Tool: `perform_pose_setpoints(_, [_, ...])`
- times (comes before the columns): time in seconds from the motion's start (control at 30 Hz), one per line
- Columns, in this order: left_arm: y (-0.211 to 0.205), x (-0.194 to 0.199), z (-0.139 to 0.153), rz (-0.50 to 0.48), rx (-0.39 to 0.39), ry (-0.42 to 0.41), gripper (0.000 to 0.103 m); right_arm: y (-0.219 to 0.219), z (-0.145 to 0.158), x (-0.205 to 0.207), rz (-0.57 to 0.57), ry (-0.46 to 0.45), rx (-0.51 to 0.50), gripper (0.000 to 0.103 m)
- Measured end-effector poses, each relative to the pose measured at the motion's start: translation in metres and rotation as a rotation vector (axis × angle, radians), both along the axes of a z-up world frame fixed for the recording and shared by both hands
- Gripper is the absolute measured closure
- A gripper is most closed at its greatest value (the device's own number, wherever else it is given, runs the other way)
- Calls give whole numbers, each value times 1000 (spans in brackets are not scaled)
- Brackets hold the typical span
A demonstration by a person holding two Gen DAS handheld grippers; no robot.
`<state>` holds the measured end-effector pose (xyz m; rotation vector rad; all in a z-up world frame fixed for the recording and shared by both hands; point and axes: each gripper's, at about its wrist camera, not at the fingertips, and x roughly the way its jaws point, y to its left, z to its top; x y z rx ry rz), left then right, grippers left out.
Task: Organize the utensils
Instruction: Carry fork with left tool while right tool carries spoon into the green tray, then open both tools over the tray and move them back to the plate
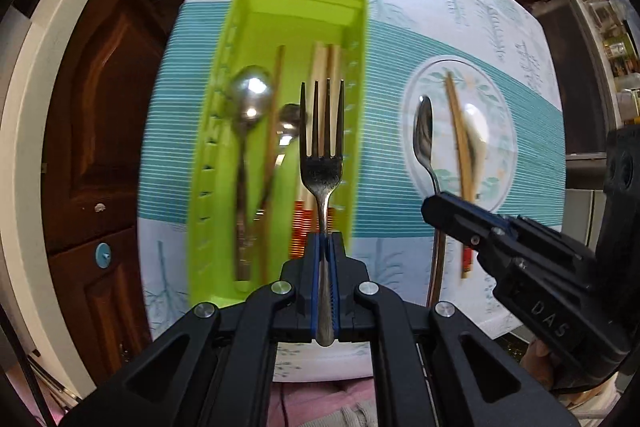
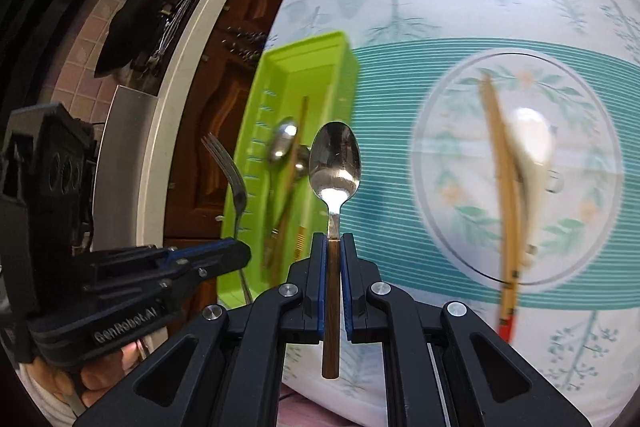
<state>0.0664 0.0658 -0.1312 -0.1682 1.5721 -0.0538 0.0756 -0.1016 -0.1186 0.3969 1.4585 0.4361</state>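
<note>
In my right view I read "GenRobot.AI" on my left gripper, whose jaws are closed tight on a fork over the green tray, where two spoons and chopsticks already lie. My right gripper is clamped on a spoon with a wooden handle, between the tray and the plate, and my left view shows "DAS" on its side. Only the right view shows hanging kitchen tools; chopsticks stay on the plate.
</note>
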Motion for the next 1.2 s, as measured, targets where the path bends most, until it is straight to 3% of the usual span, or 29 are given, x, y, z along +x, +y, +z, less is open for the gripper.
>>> perform_pose_setpoints(0.2, [29, 6, -26, -19, 11, 28, 101, 66, -14, 27, 7, 30, 2, 97])
perform_pose_setpoints(0.4, [37, 13, -41, -60, -8, 48, 99, 91, -34, 44, -43, 45, -43, 96])
perform_pose_setpoints(0.47, [39, 16, -42, -74, -10, 47, 87, 93, -40, 47, -56, 48, -64, 95])
perform_pose_setpoints(0.53, [40, 17, -39, -82, -15, 34, 64, 93, -44, 50, -67, 42, -69, 92])
perform_pose_setpoints(0.57, [41, 18, -37, -87, -16, 24, 60, 94, -44, 50, -78, 36, -69, 89])
perform_pose_setpoints(1.2, [21, 6, 7, -105, 38, -107, 50, 54, -6, 11, -96, -37, -75, 88])
